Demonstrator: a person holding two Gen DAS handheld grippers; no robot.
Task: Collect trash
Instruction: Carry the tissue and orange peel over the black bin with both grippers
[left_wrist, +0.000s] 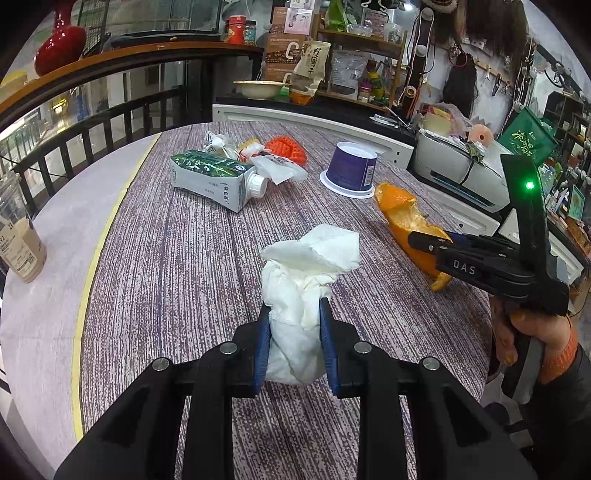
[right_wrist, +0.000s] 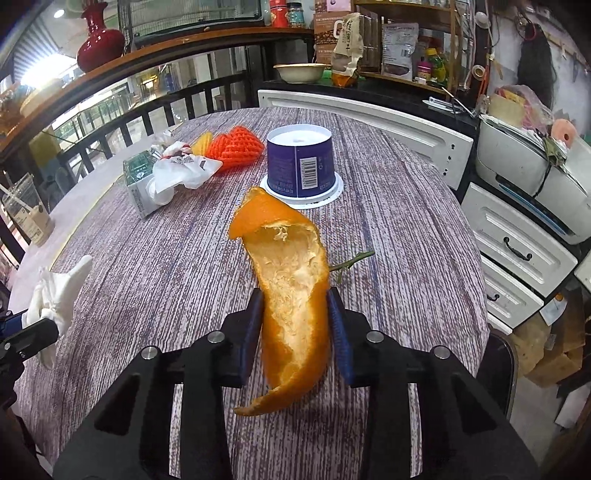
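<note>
My left gripper (left_wrist: 294, 307) is shut on a crumpled white tissue (left_wrist: 306, 266), which stands up between its blue pads above the striped purple tablecloth (left_wrist: 166, 277). That tissue (right_wrist: 55, 291) also shows at the left edge of the right wrist view. My right gripper (right_wrist: 295, 297) has a long curled orange peel (right_wrist: 291, 266) between its pads, and both pads touch the peel's sides. Seen from the left wrist, the right gripper (left_wrist: 424, 242) lies over the peel (left_wrist: 402, 214), with a person's hand (left_wrist: 532, 328) on its handle.
Further back on the table lie a green and white milk carton (left_wrist: 210, 177), crumpled wrappers (left_wrist: 275, 166), an orange foam net (left_wrist: 288, 147) and an upturned purple tub (left_wrist: 351, 168). An iced coffee cup (left_wrist: 18, 243) stands at the left edge. A printer (left_wrist: 454, 162) and white drawers (right_wrist: 517, 251) are on the right.
</note>
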